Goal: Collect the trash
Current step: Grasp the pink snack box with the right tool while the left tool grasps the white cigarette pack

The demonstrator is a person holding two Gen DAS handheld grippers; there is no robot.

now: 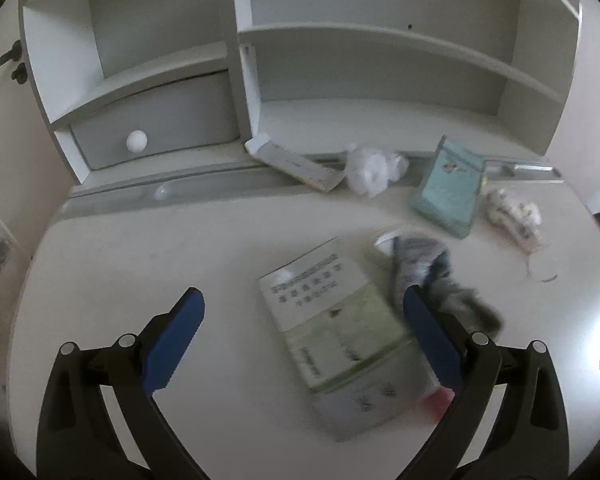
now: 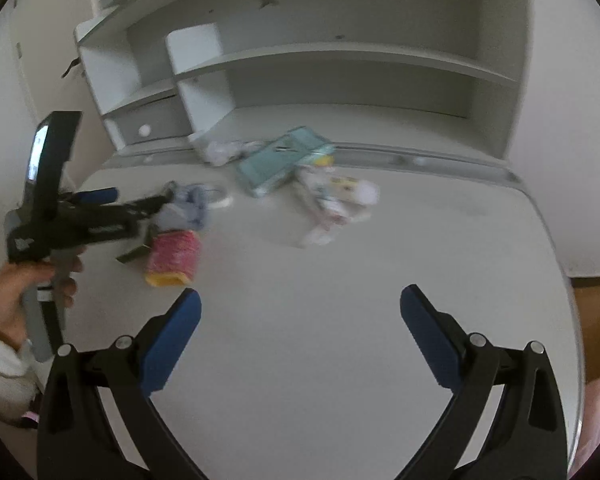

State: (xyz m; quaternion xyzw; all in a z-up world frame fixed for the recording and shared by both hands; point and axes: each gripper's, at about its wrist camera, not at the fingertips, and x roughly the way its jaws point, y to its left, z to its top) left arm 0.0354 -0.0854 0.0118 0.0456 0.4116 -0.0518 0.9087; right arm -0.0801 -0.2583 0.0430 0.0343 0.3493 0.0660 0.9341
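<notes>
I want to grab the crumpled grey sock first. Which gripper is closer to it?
Left. The left gripper hangs just above the crumpled grey sock, one blue finger overlapping it. The right gripper hangs over bare desk, with the sock far to its left.

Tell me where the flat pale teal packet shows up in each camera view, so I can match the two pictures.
Left wrist view: the flat pale teal packet lies upper right, near the desk's back edge.
Right wrist view: it lies upper centre, left of a crumpled printed wrapper.
Shared landmark: the round white drawer knob, left of the packet in both.
</notes>
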